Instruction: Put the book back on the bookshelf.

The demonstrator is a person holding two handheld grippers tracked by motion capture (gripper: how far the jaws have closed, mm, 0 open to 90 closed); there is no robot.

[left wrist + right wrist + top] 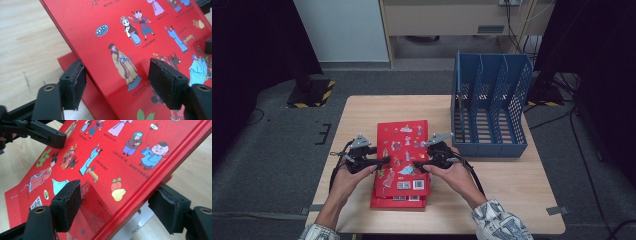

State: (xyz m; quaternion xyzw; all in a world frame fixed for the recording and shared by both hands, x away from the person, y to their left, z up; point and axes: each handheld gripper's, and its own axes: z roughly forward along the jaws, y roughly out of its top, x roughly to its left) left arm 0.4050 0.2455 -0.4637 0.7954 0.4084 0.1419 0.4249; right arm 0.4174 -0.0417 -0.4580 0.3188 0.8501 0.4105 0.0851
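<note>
On the table [362, 112], illustrated red book [404, 145]

Light wooden table [362, 112], pale grain, tape tabs at its near corners. Directly on it: a red book stack, the lower red book [397, 202] flat on the wood, the top red book [404, 150] on it, raised at the edges where the jaws are. Left gripper [379, 162] jaws straddle the top book's left edge, right gripper [422, 166] jaws straddle its right edge, wood under the outer jaw of each. Blue file rack [489, 107] stands on the table beyond the right gripper's jaws, apart from the books.
</note>
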